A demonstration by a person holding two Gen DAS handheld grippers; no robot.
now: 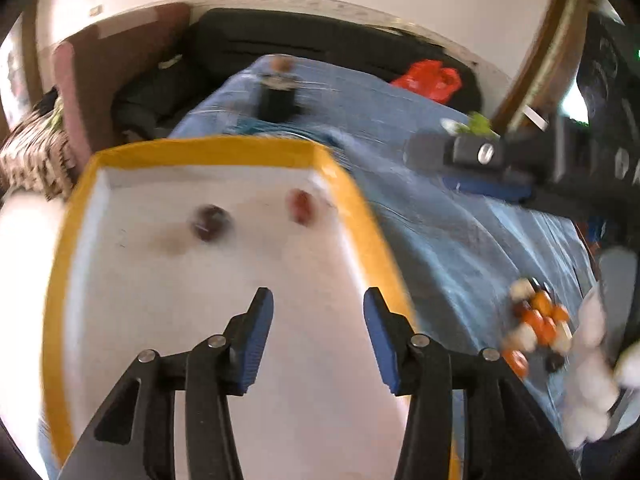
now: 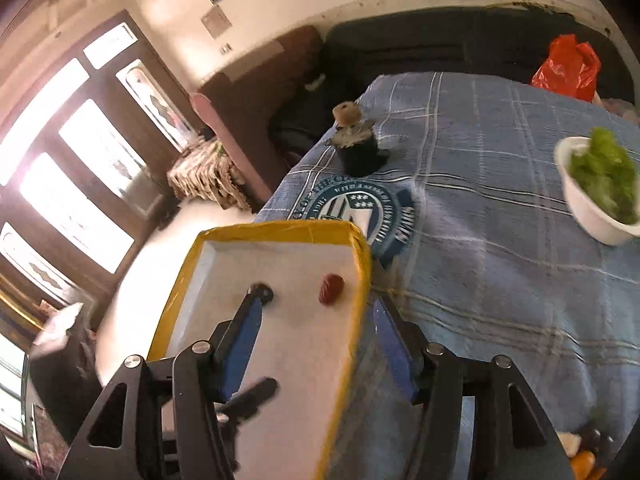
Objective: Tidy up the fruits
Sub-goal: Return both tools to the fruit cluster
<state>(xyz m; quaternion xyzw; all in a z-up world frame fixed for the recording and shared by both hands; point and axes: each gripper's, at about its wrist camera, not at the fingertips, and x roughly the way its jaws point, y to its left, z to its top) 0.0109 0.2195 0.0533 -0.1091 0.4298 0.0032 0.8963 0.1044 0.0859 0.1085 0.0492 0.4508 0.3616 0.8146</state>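
A shallow rectangular tray [image 1: 200, 320] with a smooth white floor and a low rim wrapped in glossy yellow tape sits at the left edge of a tabletop [image 1: 460, 232] covered by a wrinkled blue checked cloth with a round printed emblem [image 2: 360, 208]. Two small fruits lie on the tray floor toward its far end: a dark, round, shiny one [image 1: 210, 222] on the left and a red, oval, slightly wrinkled one [image 1: 301, 206] on the right, well apart from each other, with bare white floor all around them. The left tongs [image 1: 318, 302], black linkage arms with blue ribbed pads, stand apart and hold nothing; they hover over the near half of the tray, with both fruits ahead of the tips and the red one just inside the far right rim. The right tongs [image 2: 320, 304] also stand apart and hold nothing, straddling the tray's right rim: the left pad is over the tray with its tip at the dark fruit [image 2: 262, 293], the right pad is over the cloth, and the red fruit [image 2: 331, 289] lies between the tips. Beyond the tray stands a small dark pot [image 2: 358, 148] with a tan round top. To the right is a white bowl [image 2: 592, 216] of leafy green, blurred. A heap of small orange, white and dark pieces [image 1: 536, 328] lies near the tabletop's right side. A crumpled red plastic bag [image 2: 568, 66] sits at the far edge.
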